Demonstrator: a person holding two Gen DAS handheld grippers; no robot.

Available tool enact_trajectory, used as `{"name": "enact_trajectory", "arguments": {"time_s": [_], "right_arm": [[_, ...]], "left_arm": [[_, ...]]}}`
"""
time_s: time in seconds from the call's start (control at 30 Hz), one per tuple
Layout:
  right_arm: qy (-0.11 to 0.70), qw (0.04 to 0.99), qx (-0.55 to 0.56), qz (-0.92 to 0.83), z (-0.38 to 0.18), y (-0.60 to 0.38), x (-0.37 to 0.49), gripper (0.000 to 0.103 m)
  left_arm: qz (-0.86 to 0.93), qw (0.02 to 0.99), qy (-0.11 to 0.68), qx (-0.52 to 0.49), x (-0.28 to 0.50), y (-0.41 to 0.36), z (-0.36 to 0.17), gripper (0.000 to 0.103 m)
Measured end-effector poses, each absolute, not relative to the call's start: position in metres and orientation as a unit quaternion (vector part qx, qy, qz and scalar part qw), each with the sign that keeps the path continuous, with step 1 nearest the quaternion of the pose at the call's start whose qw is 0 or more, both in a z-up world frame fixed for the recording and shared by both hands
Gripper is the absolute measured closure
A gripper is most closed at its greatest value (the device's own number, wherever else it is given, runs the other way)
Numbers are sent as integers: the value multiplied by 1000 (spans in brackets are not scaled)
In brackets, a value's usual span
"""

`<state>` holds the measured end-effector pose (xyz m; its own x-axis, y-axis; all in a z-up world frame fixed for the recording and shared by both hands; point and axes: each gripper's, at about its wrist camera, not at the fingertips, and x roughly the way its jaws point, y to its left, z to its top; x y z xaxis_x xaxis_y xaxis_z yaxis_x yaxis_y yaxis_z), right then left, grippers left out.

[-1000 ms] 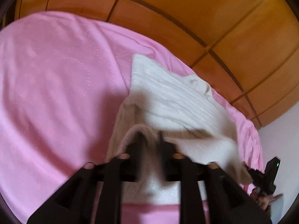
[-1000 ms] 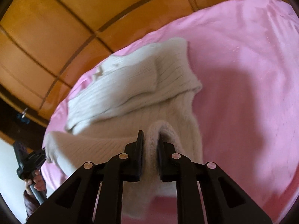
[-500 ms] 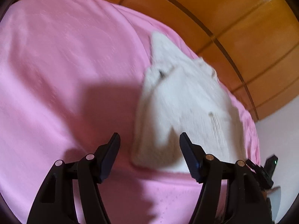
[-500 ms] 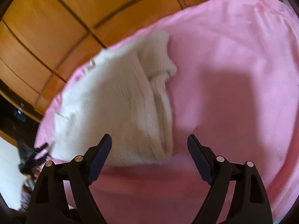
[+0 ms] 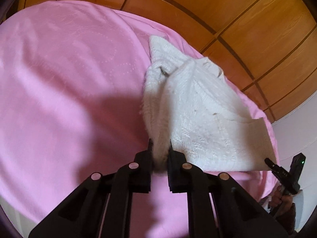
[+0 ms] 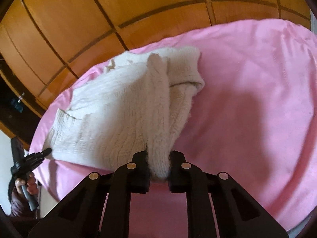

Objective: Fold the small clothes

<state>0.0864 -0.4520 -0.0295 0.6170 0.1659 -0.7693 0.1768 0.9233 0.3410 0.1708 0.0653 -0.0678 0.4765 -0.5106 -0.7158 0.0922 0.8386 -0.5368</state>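
Hiding the fabric's gripped edge in both views, the black fingers of each claw cover the very spot where the knit is pinched, so how much cloth sits between them is hard to make out. The left claw point(image 5: 160, 148) is closing its jaws on a bunched fold of the cream knitted sweater point(image 5: 198, 109), whose near left corner runs down between the pads; the right claw point(image 6: 158, 154) is likewise closing on a thick roll of the same sweater point(image 6: 118, 109) at its near right side. The garment lies partly folded on the pink bedspread point(image 5: 69, 79), close to the far edge of the bed, beside the wooden panelled wall point(image 5: 247, 19). No containers appear in either view. The left wrist view shows the sweater's flat front face, with a ribbed band toward the right, and at the lower right edge the other black claw, held in the person's right hand point(image 5: 283, 200), touching the garment's near right corner, though only partly in the picture. The right wrist view instead shows a sleeve-like fold standing up along the middle, a rolled cuff or collar at the far right, and at the left edge the person's left hand point(image 6: 25, 184) holding the other handle, its sleeve cut off by the dark rim.
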Motion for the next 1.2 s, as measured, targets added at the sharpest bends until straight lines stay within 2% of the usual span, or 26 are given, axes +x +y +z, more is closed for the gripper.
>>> {"name": "enact_trajectory", "arguments": {"time_s": [0.27,0.37,0.43,0.5,0.6,0.7,0.83,0.9,0.93,0.97,1.0,1.03,1.2], "right_arm": [[502,841,200,-7,-45,-464,15,92],[526,828,191,-1,-61,-462,5,90],[528,831,176,-3,-58,-462,7,85],[515,843,152,-26,-47,-464,11,55],[482,867,119,-36,-27,-458,19,52],[455,886,88,-2,-13,-432,38,52],[458,886,49,53,-23,-377,82,52],[469,880,31,64,-36,-360,98,52],[480,875,22,66,-46,-352,108,54],[492,868,15,70,-56,-345,114,72],[502,862,1,71,-65,-340,119,92],[499,864,-8,68,-67,-338,116,97],[481,874,12,74,-48,-346,103,100]], "left_arm": [[-176,799,525,-235,90,77,-82,92],[-135,820,521,-196,79,76,-80,82],[-126,837,501,-182,82,78,-68,80],[-139,860,458,-176,87,78,-43,77],[-195,872,427,-137,100,54,-21,77],[-253,860,433,-94,118,12,-23,76],[-287,838,464,-15,143,-46,-47,57],[-281,832,479,-4,148,-57,-60,51],[-278,826,490,2,154,-62,-70,53],[-273,828,489,6,156,-65,-74,60],[-266,834,484,10,156,-68,-75,86],[-262,840,475,12,155,-67,-72,98],[-275,858,433,-21,136,-50,-50,99]]}}
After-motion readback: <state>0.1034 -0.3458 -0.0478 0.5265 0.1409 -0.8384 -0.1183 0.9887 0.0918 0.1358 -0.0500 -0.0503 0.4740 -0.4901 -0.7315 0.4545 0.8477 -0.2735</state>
